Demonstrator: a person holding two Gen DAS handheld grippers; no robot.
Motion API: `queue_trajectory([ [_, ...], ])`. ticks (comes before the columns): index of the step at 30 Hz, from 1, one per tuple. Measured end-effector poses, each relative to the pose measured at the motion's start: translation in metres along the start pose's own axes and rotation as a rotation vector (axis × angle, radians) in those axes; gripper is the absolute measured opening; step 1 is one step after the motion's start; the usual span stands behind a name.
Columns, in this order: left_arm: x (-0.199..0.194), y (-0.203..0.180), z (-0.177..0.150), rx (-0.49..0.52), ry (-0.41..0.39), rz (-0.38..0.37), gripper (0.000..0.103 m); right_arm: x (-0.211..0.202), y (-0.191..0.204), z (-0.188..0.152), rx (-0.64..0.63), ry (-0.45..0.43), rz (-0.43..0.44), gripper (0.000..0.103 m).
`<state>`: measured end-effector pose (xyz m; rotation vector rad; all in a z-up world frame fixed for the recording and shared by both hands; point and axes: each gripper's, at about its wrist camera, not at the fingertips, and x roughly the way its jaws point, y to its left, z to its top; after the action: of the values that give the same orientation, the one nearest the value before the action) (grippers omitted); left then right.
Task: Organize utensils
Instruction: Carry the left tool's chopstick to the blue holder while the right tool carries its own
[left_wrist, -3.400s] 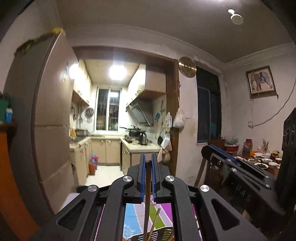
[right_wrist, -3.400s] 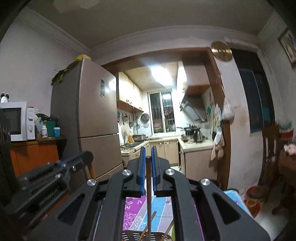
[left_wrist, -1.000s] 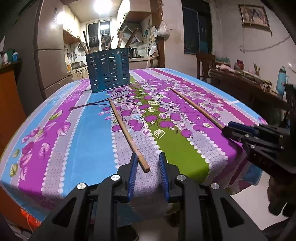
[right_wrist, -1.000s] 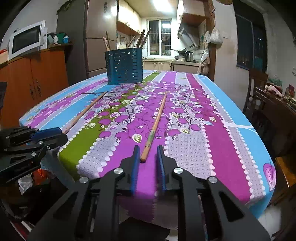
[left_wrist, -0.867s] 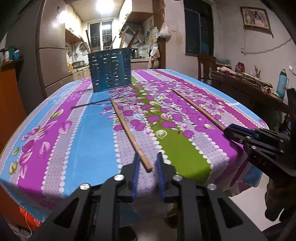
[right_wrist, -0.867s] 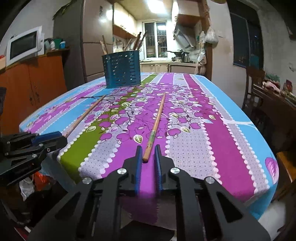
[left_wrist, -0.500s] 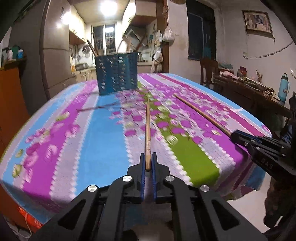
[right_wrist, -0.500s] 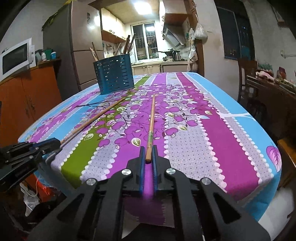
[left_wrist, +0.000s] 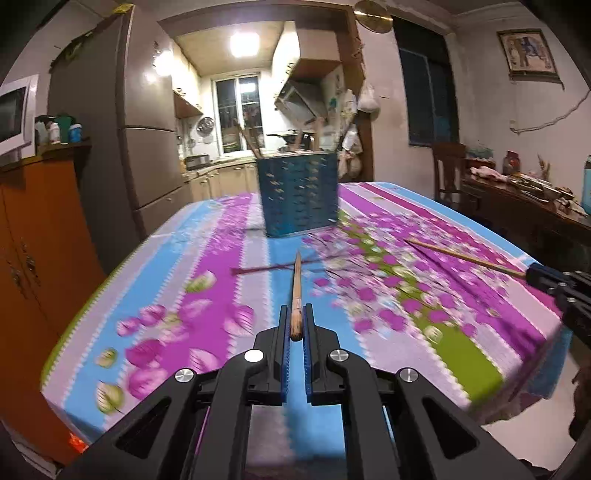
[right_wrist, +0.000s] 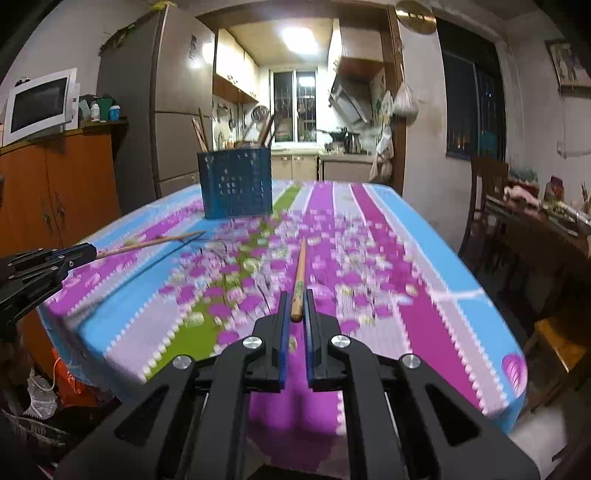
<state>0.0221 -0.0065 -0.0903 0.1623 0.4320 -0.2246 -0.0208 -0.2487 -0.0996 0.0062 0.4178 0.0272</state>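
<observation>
Each hand-held gripper, left (left_wrist: 295, 328) and right (right_wrist: 295, 312), now clamps a chopstick (left_wrist: 296, 291) lifted clear of the bench (left_wrist: 207, 295), pointing toward the blue holder (left_wrist: 298, 195); insertion comes next.

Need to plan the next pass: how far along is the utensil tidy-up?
Done: several sticks already stand in the blue holder. In hand: the left gripper and right gripper each clamp one chopstick. Left: dropping both into the holder.

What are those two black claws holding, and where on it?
Each grips one wooden chopstick by its thick end: left gripper its chopstick, right gripper another.
</observation>
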Motion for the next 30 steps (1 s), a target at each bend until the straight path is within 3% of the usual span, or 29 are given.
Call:
queue_trajectory([
  [16,-0.007,0.051,0.045,0.046,-0.033,0.156,0.008,-0.023,0.052,0.069,-0.109,-0.159,0.046,0.005],
  [30,-0.016,0.075,0.088,0.098,-0.098,0.226,0.008,-0.024,0.066,0.125,-0.157,-0.251,0.067,0.005],
])
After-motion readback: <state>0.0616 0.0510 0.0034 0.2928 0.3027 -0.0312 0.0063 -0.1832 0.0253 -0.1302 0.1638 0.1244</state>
